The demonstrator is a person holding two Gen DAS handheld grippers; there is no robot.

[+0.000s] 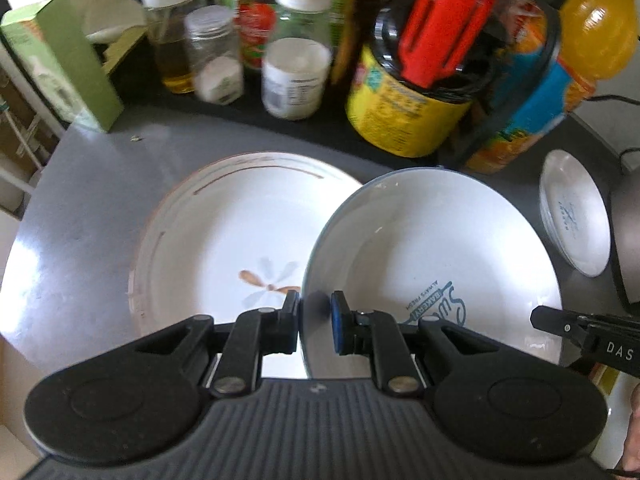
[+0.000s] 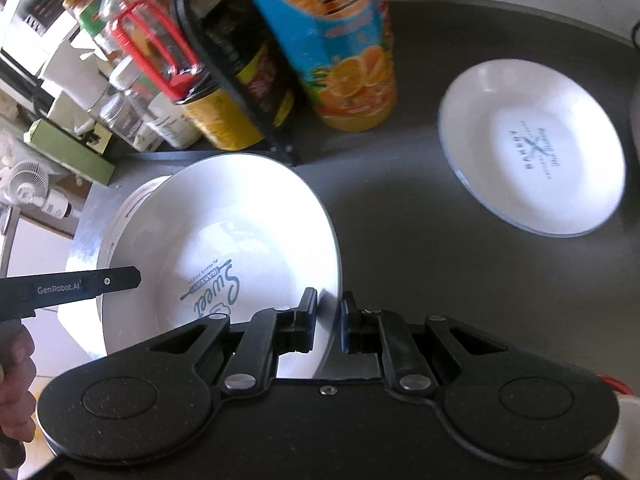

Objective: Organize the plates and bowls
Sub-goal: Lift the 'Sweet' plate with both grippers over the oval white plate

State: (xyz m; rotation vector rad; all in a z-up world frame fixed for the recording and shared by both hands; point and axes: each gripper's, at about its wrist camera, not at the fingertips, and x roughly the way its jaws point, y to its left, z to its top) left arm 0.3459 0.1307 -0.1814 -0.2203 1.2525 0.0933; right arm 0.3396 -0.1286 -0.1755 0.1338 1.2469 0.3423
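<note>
A white bowl (image 1: 432,248) with blue "Sweet Bakery" print hangs tilted between both grippers. My left gripper (image 1: 316,312) is shut on its left rim, and my right gripper (image 2: 329,320) is shut on the opposite rim of the same bowl (image 2: 224,240). Just below and to the left lies a large white plate (image 1: 224,240) with a flower motif, partly covered by the bowl. A stack of small white bakery plates (image 2: 532,148) rests on the dark table at the right. One right-gripper finger (image 1: 560,322) shows beside the bowl.
Jars, bottles, a yellow tin (image 1: 400,108) and an orange juice bottle (image 2: 344,52) crowd the back edge behind a black wire rack (image 2: 240,80). A green box (image 1: 60,64) stands at the back left. A hand (image 2: 12,360) holds the left gripper.
</note>
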